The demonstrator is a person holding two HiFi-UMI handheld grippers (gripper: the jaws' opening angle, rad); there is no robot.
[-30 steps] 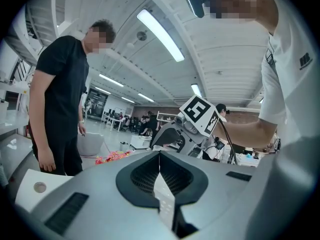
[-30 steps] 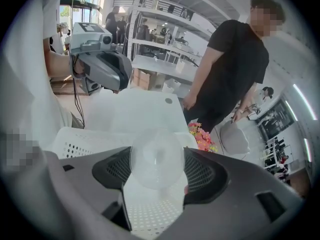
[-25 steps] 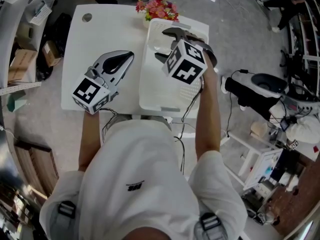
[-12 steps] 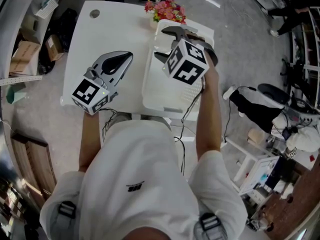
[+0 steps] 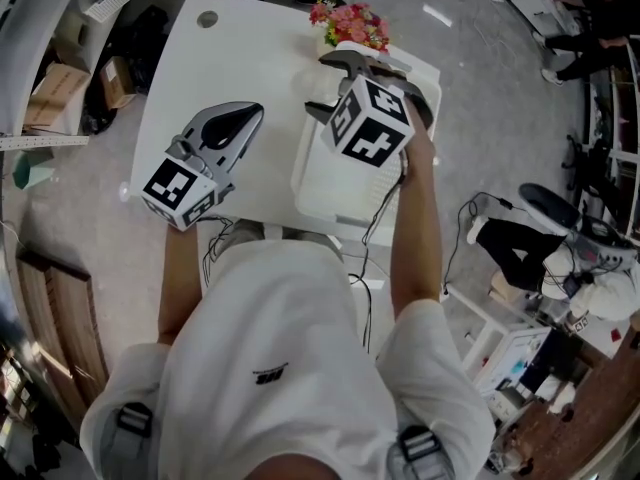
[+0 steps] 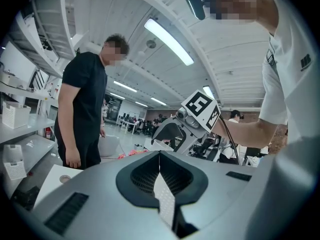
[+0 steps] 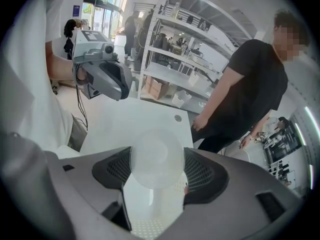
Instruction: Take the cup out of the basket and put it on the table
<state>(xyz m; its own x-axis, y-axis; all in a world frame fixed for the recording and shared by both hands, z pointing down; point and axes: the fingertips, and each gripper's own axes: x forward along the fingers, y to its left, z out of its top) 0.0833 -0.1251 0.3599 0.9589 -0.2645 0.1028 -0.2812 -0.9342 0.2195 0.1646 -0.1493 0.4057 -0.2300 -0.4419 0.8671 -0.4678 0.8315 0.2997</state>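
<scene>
We see the cup [image 7: 156, 151] gripped between the wide-apart jaws of the right gripper [image 7: 157, 160]; left gripper [image 6: 160, 158] closed, empty.

cup [image 7: 156, 159]: one
basket [image 5: 316, 200]: one
table [image 5: 230, 58]: one
flowers [image 5: 350, 24]: one bunch
grippers: two, left gripper [image 5: 252, 114], right gripper [image 5: 329, 85]

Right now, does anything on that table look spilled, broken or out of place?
Nothing stands out. The right gripper grips a clear cup over the white basket, the left gripper is shut and empty, and the flowers sit at the far edge of the table.
</scene>
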